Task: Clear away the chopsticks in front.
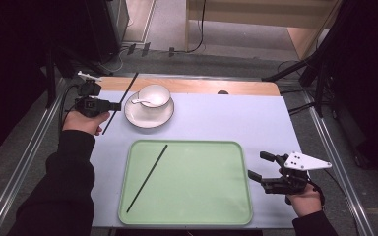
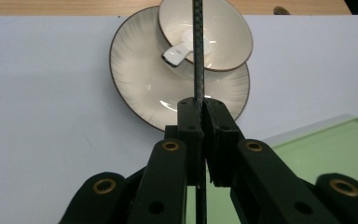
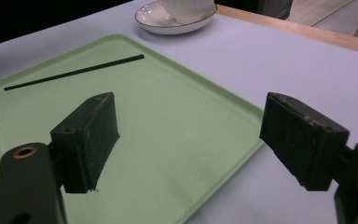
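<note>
My left gripper [image 1: 114,104] is shut on a thin black chopstick [image 1: 122,101], held above the mat left of the white plate [image 1: 139,118]. In the left gripper view the chopstick [image 2: 198,51] rises between the closed jaws across the bowl [image 2: 223,32] and its white spoon [image 2: 179,52]. A second black chopstick [image 1: 147,177] lies diagonally on the green tray [image 1: 202,196]. My right gripper [image 1: 257,166] stands open at the tray's right edge with nothing between its jaws. The right gripper view shows that chopstick [image 3: 74,72] lying on the tray [image 3: 168,140].
A white bowl [image 1: 154,95] with a spoon [image 1: 142,103] sits on the plate at the back left. A pale mat [image 1: 236,123] covers the wooden table [image 1: 202,87]. Metal rails [image 1: 24,162] run along both sides, with dark stands behind.
</note>
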Available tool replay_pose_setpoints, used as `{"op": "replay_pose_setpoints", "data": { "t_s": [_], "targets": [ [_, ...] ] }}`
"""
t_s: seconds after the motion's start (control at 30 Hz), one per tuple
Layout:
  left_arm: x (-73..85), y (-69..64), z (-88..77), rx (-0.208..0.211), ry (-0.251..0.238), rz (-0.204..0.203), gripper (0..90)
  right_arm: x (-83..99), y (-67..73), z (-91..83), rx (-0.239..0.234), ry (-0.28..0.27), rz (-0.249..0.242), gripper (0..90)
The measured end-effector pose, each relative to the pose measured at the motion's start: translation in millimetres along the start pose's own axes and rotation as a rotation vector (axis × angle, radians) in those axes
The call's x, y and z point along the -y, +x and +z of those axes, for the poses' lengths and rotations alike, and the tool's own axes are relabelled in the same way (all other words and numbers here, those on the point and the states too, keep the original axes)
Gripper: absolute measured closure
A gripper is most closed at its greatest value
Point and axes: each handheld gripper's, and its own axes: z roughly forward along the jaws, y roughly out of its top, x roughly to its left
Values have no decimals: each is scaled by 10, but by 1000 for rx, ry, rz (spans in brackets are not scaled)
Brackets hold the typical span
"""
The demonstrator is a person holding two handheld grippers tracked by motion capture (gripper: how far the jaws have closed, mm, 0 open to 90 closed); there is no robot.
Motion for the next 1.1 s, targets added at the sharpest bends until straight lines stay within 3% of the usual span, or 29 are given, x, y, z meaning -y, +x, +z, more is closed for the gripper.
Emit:
{"op": "replay_pose_setpoints", "data": {
  "t_s": [0.37, 0.73, 0.87, 0.97, 1.1],
  "targets": [
    [330, -332, -23, 54, 13, 70, 870, 0, 5, -6, 1, -2, -1, 197],
    [714, -442, 77, 79, 22, 78, 870, 1, 7, -3, 0, 0, -1, 197],
    [869, -485, 110, 73, 19, 101, 870, 2, 8, -2, 0, 2, -2, 197],
    [971, -522, 144, 67, 36, 114, 870, 2, 7, -3, 0, 2, -2, 197],
    [1137, -594, 212, 90, 54, 105, 870, 3, 11, -2, 1, 3, -2, 197]
  ]
}}
